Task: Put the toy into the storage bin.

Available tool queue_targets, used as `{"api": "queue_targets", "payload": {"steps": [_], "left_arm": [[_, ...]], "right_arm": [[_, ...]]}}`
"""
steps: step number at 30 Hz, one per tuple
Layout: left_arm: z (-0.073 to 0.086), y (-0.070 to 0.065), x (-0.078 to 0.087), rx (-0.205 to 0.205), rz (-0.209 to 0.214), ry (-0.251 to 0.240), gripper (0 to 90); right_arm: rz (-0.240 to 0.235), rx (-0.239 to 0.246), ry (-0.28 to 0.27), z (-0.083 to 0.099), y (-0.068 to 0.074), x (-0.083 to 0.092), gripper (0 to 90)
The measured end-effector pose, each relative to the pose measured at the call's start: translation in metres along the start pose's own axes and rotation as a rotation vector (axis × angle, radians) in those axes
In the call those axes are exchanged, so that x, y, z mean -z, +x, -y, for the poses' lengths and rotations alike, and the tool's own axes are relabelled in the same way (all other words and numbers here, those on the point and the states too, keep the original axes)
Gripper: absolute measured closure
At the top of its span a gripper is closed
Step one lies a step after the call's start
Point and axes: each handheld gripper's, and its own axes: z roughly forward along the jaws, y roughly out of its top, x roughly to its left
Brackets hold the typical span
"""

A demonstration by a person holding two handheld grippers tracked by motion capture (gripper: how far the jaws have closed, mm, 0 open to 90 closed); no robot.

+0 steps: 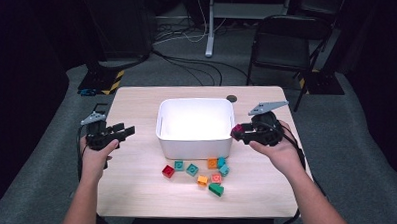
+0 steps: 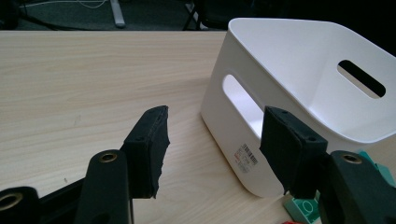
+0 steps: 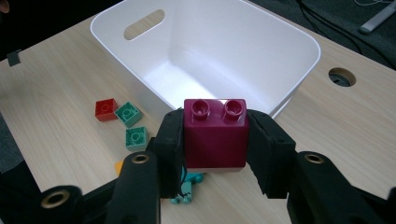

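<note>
A white plastic bin (image 1: 194, 148) stands in the middle of the table, empty inside (image 3: 219, 56). My right gripper (image 1: 237, 132) hovers at the bin's right rim, shut on a dark magenta two-stud brick (image 3: 215, 133) that it holds upright between its pads. That brick (image 1: 239, 128) shows as a small magenta spot beside the rim. My left gripper (image 1: 127, 131) rests left of the bin, jaws open with nothing between them; in the left gripper view its jaws (image 2: 212, 142) frame the bin's handle-slot side (image 2: 240, 105).
Several loose bricks lie in front of the bin: a red one (image 1: 168, 171), teal ones (image 1: 192, 169), orange ones (image 1: 202, 180) and a green one (image 1: 216, 189). A round cable hole (image 1: 231, 98) sits at the table's far edge. A folding chair (image 1: 284, 42) stands behind the table.
</note>
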Motion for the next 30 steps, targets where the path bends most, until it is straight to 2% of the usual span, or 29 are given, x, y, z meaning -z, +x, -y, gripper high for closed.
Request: {"api": "queue_targets", "payload": {"steps": [2, 8, 15, 24, 30], "left_arm": [[0.0, 0.001, 0.0, -0.004, -0.001, -0.001, 41.2], [0.0, 0.003, 0.003, 0.005, -0.009, -0.009, 41.3], [0.0, 0.003, 0.002, 0.005, -0.009, -0.001, 41.2], [0.001, 0.006, 0.002, 0.01, -0.009, -0.006, 41.3], [0.001, 0.007, 0.003, 0.015, -0.01, -0.008, 41.3]], "right_arm": [[-0.001, 0.007, -0.001, -0.008, -0.001, -0.001, 58.5], [0.002, 0.008, -0.004, -0.015, -0.002, -0.007, 58.5], [0.0, 0.015, 0.009, -0.022, 0.0, -0.031, 58.5], [0.004, 0.021, -0.001, -0.034, -0.001, -0.057, 58.5], [0.016, 0.004, 0.004, -0.039, -0.005, -0.072, 58.5]]}}
